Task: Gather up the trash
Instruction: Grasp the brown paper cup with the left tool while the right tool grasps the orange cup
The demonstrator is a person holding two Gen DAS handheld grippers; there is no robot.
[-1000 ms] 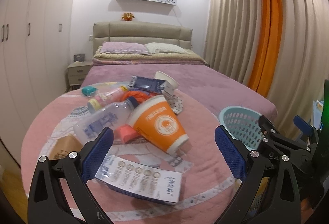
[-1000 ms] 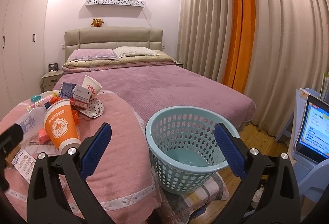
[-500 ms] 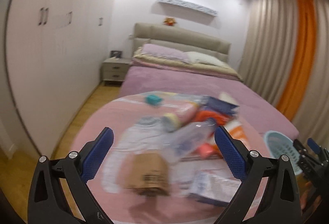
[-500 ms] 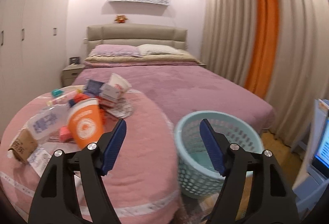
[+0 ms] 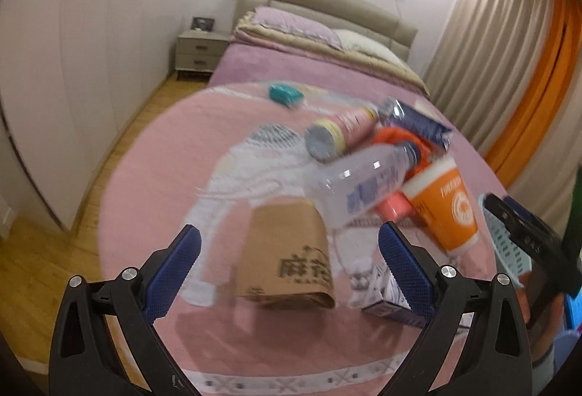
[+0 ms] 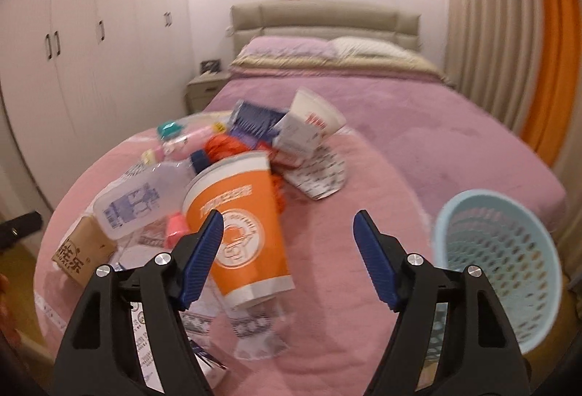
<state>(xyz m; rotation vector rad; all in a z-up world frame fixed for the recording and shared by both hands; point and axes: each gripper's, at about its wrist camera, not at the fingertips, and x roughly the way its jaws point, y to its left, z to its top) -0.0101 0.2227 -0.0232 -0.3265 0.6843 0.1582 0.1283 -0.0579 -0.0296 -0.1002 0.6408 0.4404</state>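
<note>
- Two grippers hang over a round pink table (image 5: 152, 177) strewn with trash; a bed (image 6: 418, 126) lies behind it.
- Left gripper (image 5: 289, 268): jaws spread wide with nothing pinched. A brown paper bag (image 5: 287, 250) lies on the table, seen between the fingers in the left wrist view; whether they touch it cannot be told.
- Right gripper (image 6: 287, 259): jaws partly spread, having just narrowed, and gripping nothing. The left finger (image 6: 203, 254) overlaps an orange cup (image 6: 240, 225) in the right wrist view; contact cannot be told.
- The orange cup lies on its side, rim toward the bed, base toward the camera, resting on flat printed papers (image 6: 254, 327).
- A clear bottle (image 6: 134, 199) lies just left of the cup, its blue cap toward the pile; a pink block (image 6: 174, 230) sits between them.
- Farther back: orange netting (image 6: 223, 145), a dark blue packet (image 6: 254, 119), a white cup (image 6: 316, 115) tipped over, a teal lump (image 6: 168, 129) near the far edge.
- A pale blue basket (image 6: 502, 261) stands off the table's right side, upright; no trash shows in it.
</note>
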